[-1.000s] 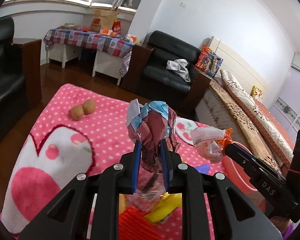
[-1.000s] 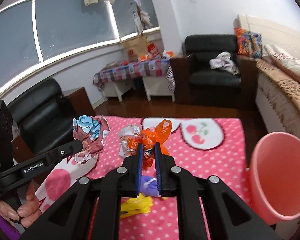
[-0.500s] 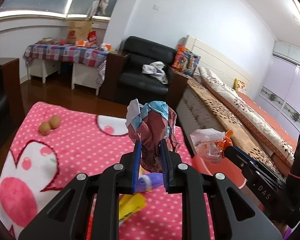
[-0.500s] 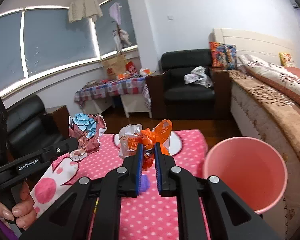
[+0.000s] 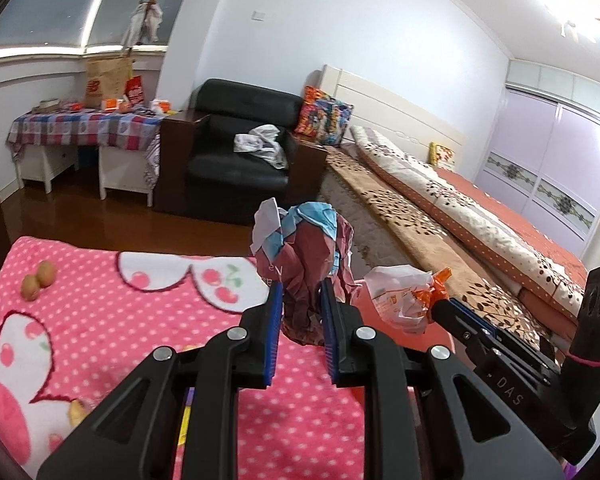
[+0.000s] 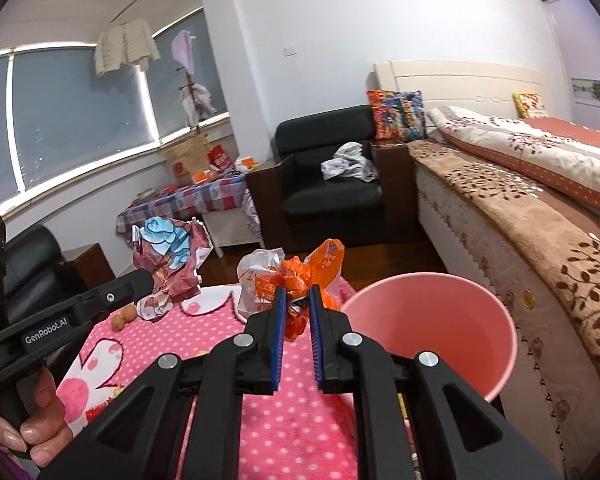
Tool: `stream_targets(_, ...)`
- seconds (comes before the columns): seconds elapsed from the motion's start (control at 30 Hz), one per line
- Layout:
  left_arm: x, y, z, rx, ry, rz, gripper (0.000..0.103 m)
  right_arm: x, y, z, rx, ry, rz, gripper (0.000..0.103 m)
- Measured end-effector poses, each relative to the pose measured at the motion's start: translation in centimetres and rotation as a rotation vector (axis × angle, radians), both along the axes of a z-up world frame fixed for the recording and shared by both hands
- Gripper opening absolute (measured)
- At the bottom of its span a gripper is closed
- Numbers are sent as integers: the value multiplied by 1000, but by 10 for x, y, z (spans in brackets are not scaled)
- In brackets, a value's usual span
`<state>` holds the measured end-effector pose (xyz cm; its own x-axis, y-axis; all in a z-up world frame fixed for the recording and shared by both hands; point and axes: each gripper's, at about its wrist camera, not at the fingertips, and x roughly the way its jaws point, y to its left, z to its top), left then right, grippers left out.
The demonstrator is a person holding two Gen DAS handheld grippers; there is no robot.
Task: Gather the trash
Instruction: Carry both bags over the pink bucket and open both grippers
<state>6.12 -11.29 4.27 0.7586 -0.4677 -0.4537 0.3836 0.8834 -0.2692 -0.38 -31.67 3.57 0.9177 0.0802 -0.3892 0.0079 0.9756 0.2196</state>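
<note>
My left gripper [image 5: 302, 294] is shut on a crumpled maroon and light-blue wrapper [image 5: 306, 252], held up above the pink dotted blanket [image 5: 120, 320]. The same wrapper [image 6: 168, 256] shows at the left of the right wrist view, at the tip of the left gripper [image 6: 146, 280]. My right gripper [image 6: 297, 300] is shut on a crumpled orange and white plastic wrapper [image 6: 288, 280], which hangs just left of the pink bin [image 6: 436, 328]. In the left wrist view that orange wrapper [image 5: 404, 296] sits at the tip of the right gripper [image 5: 440, 304].
Two small brown round things [image 5: 38, 280] lie at the blanket's far left. A black armchair [image 5: 240, 152] with a cloth stands beyond, and a bed [image 6: 520, 184] runs along the right. A checked-cloth table [image 5: 84, 128] stands under the window. A hand [image 6: 32, 428] holds the left gripper's handle.
Both grippers have swung right with their wrappers still gripped. The pink bin has come closer in the right wrist view; the blanket's trash pile has slid out of view below.
</note>
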Motion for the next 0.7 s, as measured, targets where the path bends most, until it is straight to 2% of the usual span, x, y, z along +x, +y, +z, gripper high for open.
stream_targets(0.4, 4, -55, -7, 18, 1, -98, 18, -8, -47, -7, 40, 2, -95, 11)
stream_targets(0.7, 10, -84, -23, 46, 23, -139, 18, -11, -70, -17, 65, 18, -144, 11)
